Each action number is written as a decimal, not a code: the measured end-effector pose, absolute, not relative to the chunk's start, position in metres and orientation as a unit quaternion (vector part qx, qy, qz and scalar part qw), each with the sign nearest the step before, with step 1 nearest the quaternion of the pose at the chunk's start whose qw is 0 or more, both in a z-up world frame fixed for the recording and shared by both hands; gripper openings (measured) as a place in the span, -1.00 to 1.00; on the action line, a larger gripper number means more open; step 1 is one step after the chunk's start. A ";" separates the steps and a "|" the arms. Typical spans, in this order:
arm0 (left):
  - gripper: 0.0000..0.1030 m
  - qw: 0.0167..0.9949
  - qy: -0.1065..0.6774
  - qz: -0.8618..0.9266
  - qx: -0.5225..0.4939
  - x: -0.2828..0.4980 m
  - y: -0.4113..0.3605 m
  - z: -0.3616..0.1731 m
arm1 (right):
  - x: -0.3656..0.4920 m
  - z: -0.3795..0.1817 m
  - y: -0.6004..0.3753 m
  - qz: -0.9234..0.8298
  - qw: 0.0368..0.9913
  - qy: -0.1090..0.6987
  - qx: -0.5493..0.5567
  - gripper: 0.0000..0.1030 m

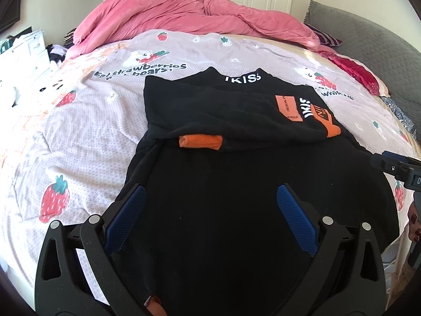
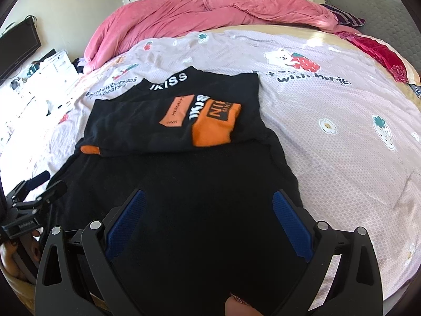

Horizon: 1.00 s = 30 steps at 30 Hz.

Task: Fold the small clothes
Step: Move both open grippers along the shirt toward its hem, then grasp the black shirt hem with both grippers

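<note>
**Take the near hem and fold it up**

Your left gripper (image 1: pixel 208 210) and your right gripper (image 2: pixel 208 210) both have the jaws spread wide, and nothing is held between them. Directly under and in front of both lies the black sweater (image 1: pixel 236 184), flat on the bed sheet (image 1: pixel 86 137). Its near part fills the space between the blue pads (image 1: pixel 126 218), so you are over the bottom edge. Whether the fingers touch the cloth, I cannot tell.

I judge the next step is the bottom fold. Take the near edge close to each corner, at the same level with both grippers, lift it low and carry it forward evenly, so the cloth does not twist.

Further away, the sleeves are already folded across the chest; an orange cuff (image 1: pixel 201 142) shows at the fold line. Behind it, the pink duvet (image 1: pixel 184 18) is well apart.
</note>
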State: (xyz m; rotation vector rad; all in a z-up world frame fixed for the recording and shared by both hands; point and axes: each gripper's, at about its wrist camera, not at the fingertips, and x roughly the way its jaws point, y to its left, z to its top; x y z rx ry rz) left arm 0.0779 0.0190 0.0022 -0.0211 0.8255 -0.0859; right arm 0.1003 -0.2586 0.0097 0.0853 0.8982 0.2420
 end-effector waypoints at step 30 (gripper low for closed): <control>0.82 0.878 0.472 -0.004 -0.075 0.022 0.078 -0.033 | 0.061 -0.021 -0.299 0.088 0.873 0.477 0.047 0.88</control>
